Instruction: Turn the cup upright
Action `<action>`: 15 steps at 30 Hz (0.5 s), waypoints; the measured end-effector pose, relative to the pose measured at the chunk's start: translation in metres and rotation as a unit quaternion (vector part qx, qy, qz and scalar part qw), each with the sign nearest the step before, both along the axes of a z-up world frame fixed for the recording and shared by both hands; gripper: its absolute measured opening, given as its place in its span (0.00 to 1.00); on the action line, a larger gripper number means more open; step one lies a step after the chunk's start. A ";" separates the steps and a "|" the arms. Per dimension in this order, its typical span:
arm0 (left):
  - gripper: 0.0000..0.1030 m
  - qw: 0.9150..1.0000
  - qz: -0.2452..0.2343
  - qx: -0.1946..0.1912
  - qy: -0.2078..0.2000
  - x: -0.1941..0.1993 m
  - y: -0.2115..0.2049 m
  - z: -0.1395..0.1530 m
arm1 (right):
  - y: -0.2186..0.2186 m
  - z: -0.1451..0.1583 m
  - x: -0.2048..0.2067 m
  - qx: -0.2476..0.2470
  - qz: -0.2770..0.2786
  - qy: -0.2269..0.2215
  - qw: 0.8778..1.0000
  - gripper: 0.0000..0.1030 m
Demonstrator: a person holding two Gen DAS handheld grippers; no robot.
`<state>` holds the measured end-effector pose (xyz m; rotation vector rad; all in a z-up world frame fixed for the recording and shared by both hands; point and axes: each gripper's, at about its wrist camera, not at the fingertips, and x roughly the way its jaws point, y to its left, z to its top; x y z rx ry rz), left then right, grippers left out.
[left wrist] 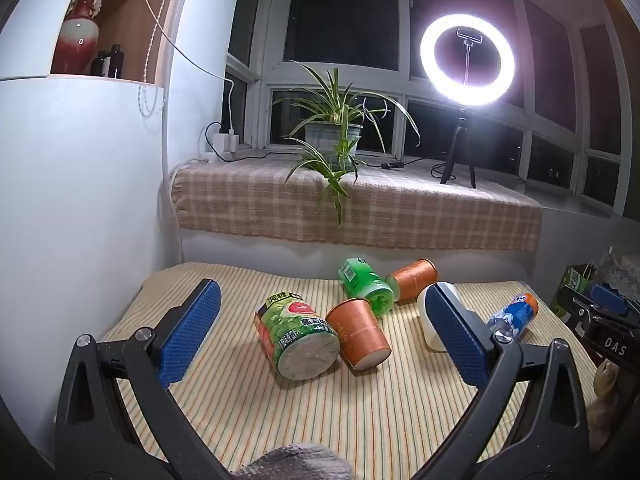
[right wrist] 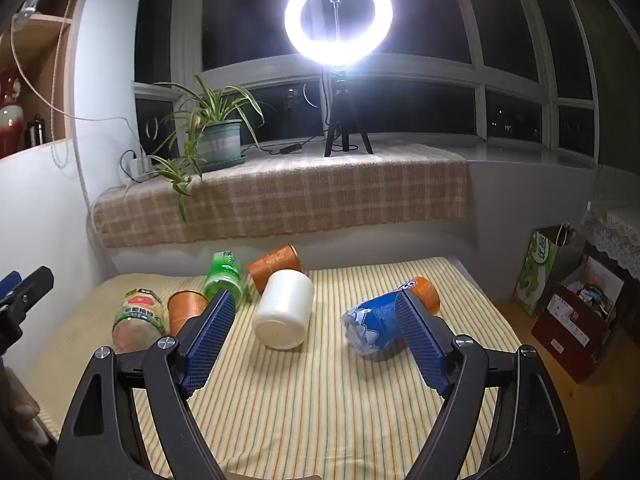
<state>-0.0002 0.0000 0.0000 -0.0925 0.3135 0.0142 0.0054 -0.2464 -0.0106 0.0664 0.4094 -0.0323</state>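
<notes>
Several containers lie on their sides on the striped cloth (left wrist: 320,408). A near orange paper cup (left wrist: 358,334) lies with its mouth toward me; it also shows in the right wrist view (right wrist: 185,309). A far orange paper cup (left wrist: 412,280) (right wrist: 276,266) lies behind. A white cup (right wrist: 285,309) lies on its side, half hidden by a finger in the left wrist view (left wrist: 430,328). My left gripper (left wrist: 320,300) is open and empty, short of the cups. My right gripper (right wrist: 316,308) is open and empty, with the white cup between its fingers' line.
A green can with a label (left wrist: 296,334) (right wrist: 138,318), a green bottle (left wrist: 366,286) (right wrist: 224,276) and a blue-orange bottle (left wrist: 514,314) (right wrist: 380,324) also lie on the cloth. A plaid sill (left wrist: 360,208) holds a plant (left wrist: 334,128) and ring light (left wrist: 466,60). Boxes (right wrist: 572,320) stand at right.
</notes>
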 end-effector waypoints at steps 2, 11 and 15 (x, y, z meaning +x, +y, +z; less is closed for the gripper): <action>1.00 1.000 0.000 0.002 0.002 0.000 0.000 0.000 | -0.001 0.000 -0.002 -0.002 0.000 0.000 1.000 0.80; 1.00 1.000 -0.001 0.006 0.002 0.000 0.000 0.000 | -0.001 0.001 -0.002 -0.004 -0.001 -0.003 1.000 0.80; 1.00 1.000 -0.003 0.004 0.004 0.000 0.000 0.001 | 0.000 0.003 -0.004 -0.008 -0.002 -0.008 1.000 0.80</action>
